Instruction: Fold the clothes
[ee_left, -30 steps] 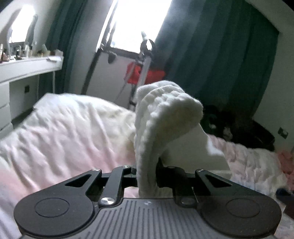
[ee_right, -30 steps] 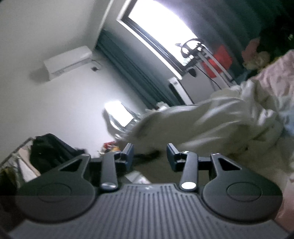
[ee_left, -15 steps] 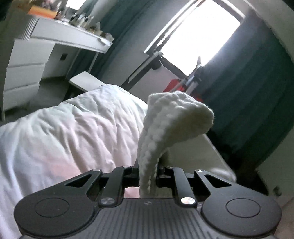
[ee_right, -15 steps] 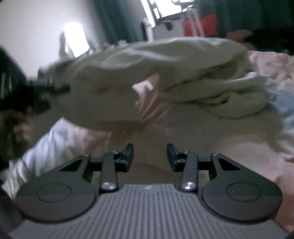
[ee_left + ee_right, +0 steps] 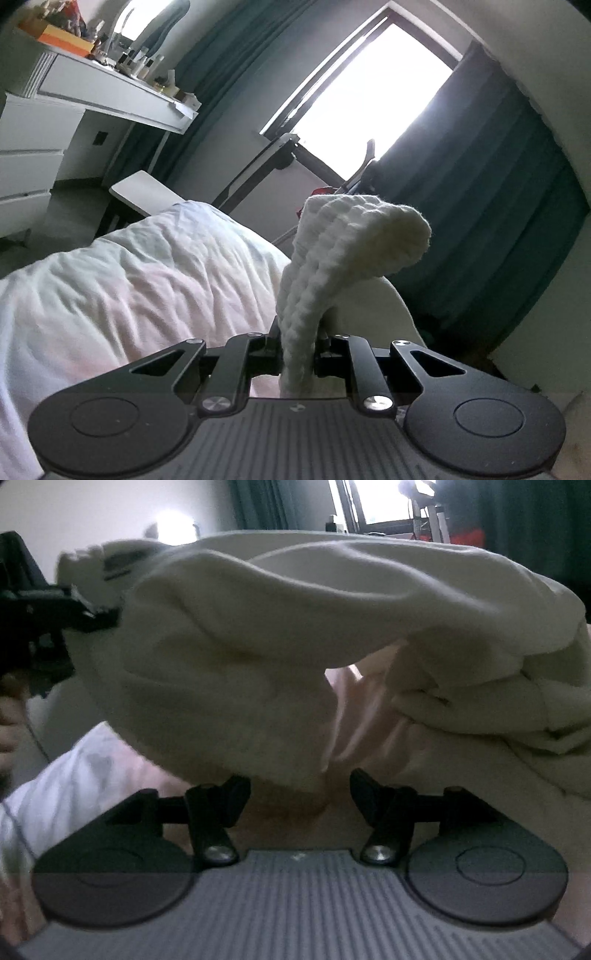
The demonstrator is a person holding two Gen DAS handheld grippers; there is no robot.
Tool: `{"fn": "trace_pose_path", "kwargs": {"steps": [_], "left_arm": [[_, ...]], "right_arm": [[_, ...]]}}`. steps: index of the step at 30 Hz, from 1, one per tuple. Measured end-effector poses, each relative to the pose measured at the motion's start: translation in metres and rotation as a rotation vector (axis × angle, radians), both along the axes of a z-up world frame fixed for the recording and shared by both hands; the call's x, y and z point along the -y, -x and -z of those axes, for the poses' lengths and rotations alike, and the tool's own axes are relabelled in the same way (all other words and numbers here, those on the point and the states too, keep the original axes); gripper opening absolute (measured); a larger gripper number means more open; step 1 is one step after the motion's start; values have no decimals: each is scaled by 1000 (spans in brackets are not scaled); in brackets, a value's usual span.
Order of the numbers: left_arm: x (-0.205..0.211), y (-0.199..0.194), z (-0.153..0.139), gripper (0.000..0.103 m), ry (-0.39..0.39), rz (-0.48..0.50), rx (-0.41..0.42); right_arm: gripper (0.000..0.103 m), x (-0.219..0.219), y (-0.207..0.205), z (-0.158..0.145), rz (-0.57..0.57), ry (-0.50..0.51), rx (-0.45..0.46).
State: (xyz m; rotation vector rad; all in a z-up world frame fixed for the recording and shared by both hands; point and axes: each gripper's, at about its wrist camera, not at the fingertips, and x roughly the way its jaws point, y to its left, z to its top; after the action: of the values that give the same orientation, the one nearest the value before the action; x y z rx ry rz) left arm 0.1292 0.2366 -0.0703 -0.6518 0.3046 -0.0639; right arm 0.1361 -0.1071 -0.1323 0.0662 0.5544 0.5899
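- While the left gripper [image 5: 297, 350] is clamped on the ribbed knit edge [image 5: 332, 258] of a cream garment [image 5: 295, 627], that edge stands up out of the jaws and flops over at the top. Reading: soft cloth with little stiffness of its own.
- Garment location: right wrist view shows its bulk lifted off the bed [image 5: 129, 277] at the left, where the left gripper [image 5: 92, 609] pinches it, sagging across the middle, with the far right portion lying bunched on the pinkish bedding [image 5: 354, 709].
- Right gripper [image 5: 300, 786]: jaws apart and opening. The lower fold of the garment hangs just ahead of and above them; nothing is pressed between the pads. Not holding.
- Handling judgement: light, limp, fleecy. It drapes and creases under its own weight, so one grip point will not keep it flat. Not fragile; slip risk looks low, since the ribbed band is thick and gives the pads something to bite.
- Where to take hold: a second point on the same hem or band, well apart from the left grip, so the edge can be pulled taut between the two grippers. A hold in mid-fabric would only gather a bunch.
- Uncertain: which part of the garment the ribbed edge is (hem, cuff or collar) cannot be told; the right view is blurred.
- Risk: the bunched right end may drag the bedding along.
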Motion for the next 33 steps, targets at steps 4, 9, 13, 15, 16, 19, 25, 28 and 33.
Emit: {"fn": "trace_pose_path", "kwargs": {"steps": [4, 9, 13, 15, 16, 19, 25, 28, 33], "left_arm": [[-3, -5, 3, 14, 14, -13, 1], [-7, -2, 5, 14, 117, -14, -26], [-5, 9, 2, 15, 175, 28, -58], [-3, 14, 1, 15, 209, 74, -92], [-2, 16, 3, 15, 229, 97, -121], [5, 21, 9, 16, 243, 183, -223], [18, 28, 35, 16, 175, 242, -466], [14, 33, 45, 20, 169, 224, -530], [-3, 44, 39, 35, 206, 185, -512]], "right_arm": [[11, -1, 4, -4, 9, 27, 38], [9, 5, 24, -31, 26, 91, 120], [8, 27, 66, -71, 67, 118, 199], [8, 40, 90, -92, 91, 127, 230], [8, 45, 102, -102, 96, 139, 250], [8, 59, 146, -126, 101, 173, 298], [8, 56, 193, -90, 19, 249, 148], [10, 46, 194, -66, -59, 290, 40], [19, 64, 182, -74, -110, 110, -87]]}}
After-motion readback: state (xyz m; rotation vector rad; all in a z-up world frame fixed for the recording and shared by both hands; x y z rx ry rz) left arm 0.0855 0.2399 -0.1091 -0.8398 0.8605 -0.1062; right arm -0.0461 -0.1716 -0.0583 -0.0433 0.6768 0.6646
